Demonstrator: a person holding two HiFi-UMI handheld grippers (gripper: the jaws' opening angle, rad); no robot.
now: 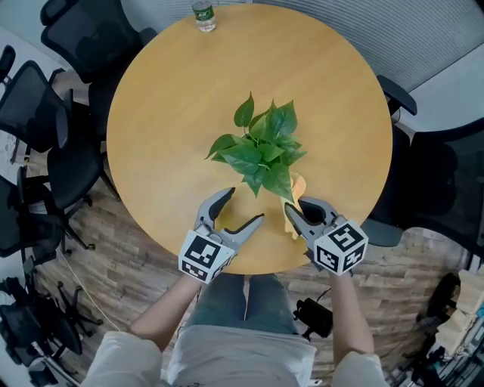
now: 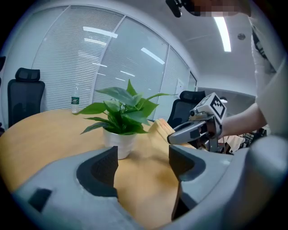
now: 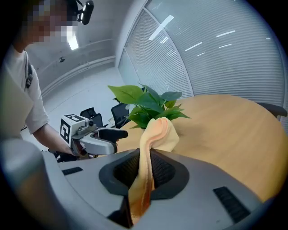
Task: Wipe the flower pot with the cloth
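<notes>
A leafy green plant (image 1: 263, 150) stands in the middle of the round wooden table (image 1: 166, 113). Its white pot (image 2: 119, 142) shows in the left gripper view; in the head view the leaves hide it. My left gripper (image 1: 243, 206) hovers over the table's near edge, left of the plant. It is open, with nothing between its jaws (image 2: 143, 164). My right gripper (image 1: 296, 214) is just right of it, shut on an orange-yellow cloth (image 1: 298, 189). The cloth (image 3: 156, 134) stands up out of the jaws, close in front of the plant (image 3: 148, 107).
A water bottle (image 1: 203, 15) stands at the table's far edge. Black office chairs (image 1: 45, 143) crowd the left side, and another chair (image 1: 423, 189) is at the right. Window blinds (image 2: 81, 67) run behind the table.
</notes>
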